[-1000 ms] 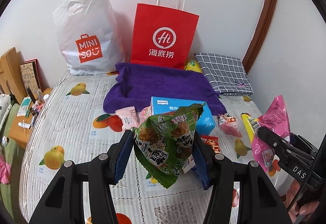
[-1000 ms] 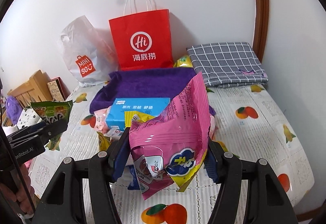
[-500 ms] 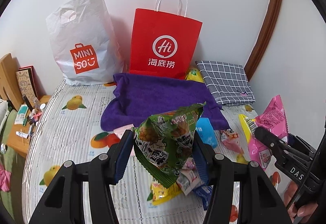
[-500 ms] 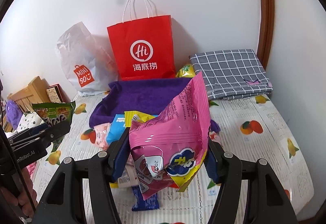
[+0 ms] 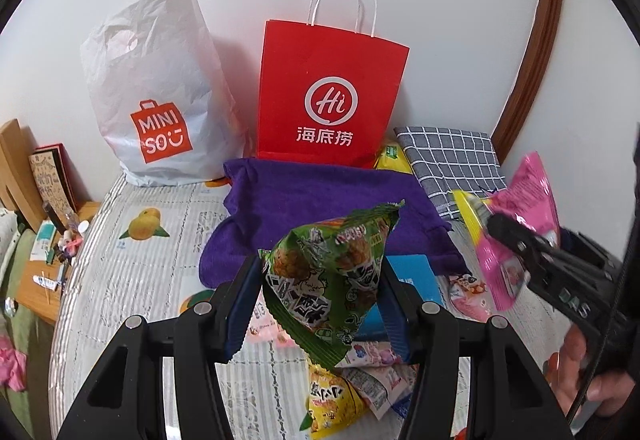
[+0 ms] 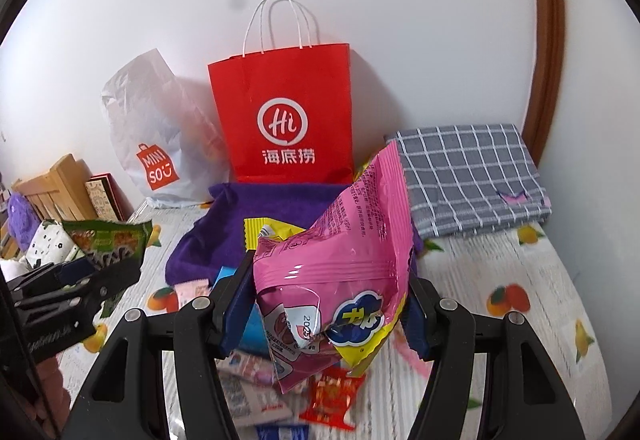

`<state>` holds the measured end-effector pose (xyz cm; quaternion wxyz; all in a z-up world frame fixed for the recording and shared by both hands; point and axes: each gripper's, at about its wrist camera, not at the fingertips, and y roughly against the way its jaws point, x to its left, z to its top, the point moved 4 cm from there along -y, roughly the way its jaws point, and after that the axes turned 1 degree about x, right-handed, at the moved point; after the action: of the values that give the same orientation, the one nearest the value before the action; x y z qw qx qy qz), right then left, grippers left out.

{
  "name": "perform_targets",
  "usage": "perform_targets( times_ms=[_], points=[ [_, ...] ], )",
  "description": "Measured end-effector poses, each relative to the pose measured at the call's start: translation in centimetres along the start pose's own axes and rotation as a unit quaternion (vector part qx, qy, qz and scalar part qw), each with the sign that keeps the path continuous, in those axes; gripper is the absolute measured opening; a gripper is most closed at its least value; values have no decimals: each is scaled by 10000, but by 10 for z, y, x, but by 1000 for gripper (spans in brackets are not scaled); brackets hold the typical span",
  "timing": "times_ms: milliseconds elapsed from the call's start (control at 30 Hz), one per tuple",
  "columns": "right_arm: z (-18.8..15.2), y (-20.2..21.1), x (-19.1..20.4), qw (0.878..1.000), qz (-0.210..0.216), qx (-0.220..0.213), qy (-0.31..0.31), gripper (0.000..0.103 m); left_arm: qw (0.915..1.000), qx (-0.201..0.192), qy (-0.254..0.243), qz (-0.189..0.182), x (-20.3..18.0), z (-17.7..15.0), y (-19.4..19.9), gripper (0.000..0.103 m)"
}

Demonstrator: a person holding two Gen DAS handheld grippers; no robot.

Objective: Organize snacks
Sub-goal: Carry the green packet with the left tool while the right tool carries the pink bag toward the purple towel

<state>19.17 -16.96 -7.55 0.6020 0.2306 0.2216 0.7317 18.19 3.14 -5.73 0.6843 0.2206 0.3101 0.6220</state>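
Left wrist view: the left hand-held gripper (image 5: pixel 320 304) clamped a green snack bag (image 5: pixel 332 280) above the bed (image 5: pixel 132 272); the right hand-held gripper (image 6: pixel 328 304) clamped a pink snack bag (image 6: pixel 340 260). Behind stood a red paper bag (image 5: pixel 332 96) and a white plastic bag (image 5: pixel 160 92), contents hidden.

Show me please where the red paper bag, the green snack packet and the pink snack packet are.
red paper bag (image 5: pixel 332 80): left wrist view, front panel above the logo.
green snack packet (image 5: pixel 328 280): left wrist view, printed middle.
pink snack packet (image 6: pixel 344 252): right wrist view, back face.
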Motion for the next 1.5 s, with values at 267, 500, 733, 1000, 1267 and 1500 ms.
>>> perform_targets(
  times_ms=[267, 500, 733, 1000, 1267, 1500],
  points=[
    [27, -41, 16, 9985, 43, -73, 532, 63, 9999, 68, 94, -14, -2, -6, -10, 54],
    [48, -58, 32, 9985, 362, -145, 377, 63, 9998, 100, 165, 21, -3, -11, -13, 54],
    [48, -40, 44, 9980, 416, -208, 436, 63, 9999, 30, 149, 48, -1, -6, -12, 54],
    [53, -49, 35, 9987, 352, -110, 354, 63, 9999, 20, 81, 71, -2, 8, -20, 54],
    [61, -71, 26, 9986, 301, -16, 445, 63, 9999, 12, 20, 156, -1, 35, -40, 54],
    [66, -98, 12, 9985, 306, 99, 444, 63, 9996, 115, -89, 243, 0, 55, -73, 54]
  ],
)
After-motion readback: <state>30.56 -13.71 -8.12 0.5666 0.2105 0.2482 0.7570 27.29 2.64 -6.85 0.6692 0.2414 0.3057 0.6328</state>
